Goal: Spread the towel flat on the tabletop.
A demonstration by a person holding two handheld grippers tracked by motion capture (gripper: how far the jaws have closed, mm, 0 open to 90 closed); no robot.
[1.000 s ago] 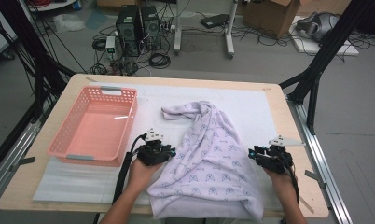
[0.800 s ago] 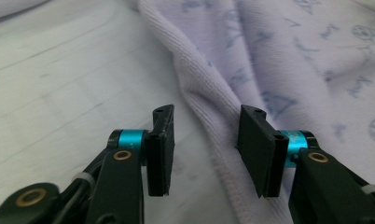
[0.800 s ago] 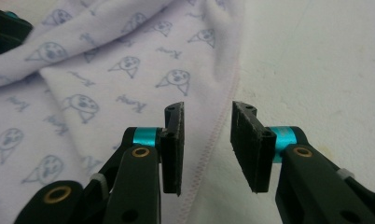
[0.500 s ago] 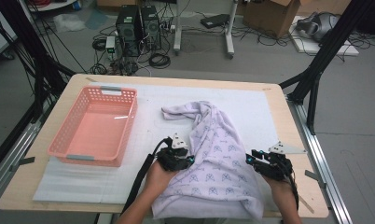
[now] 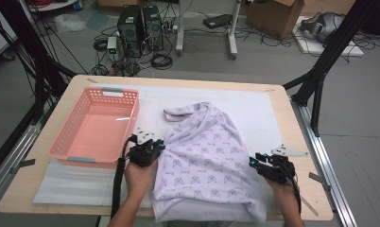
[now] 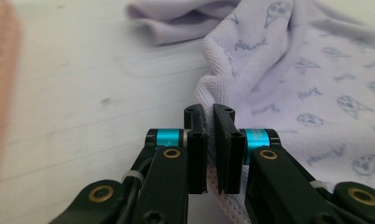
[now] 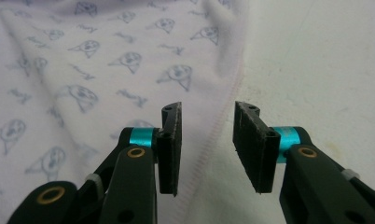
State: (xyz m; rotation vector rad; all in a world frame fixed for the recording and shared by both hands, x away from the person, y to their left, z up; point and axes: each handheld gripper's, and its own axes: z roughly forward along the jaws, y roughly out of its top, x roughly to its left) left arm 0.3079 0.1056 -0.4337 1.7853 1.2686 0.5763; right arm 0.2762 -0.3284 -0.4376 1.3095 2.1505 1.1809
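Gripping is underway: our left tool (image 6: 209, 140) has just closed on the towel's (image 5: 207, 161) left hem on the worktop (image 5: 273, 109), and next our half-open, empty right tool (image 7: 207, 149), straddling the right hem, should pinch.

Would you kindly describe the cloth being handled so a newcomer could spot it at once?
On the wooden table, over a white mat and right of the pink plastic basket, lies the lilac towel, crumpled toward its far end. It is the only fabric there, printed with small grey figures and hemmed along its edges.
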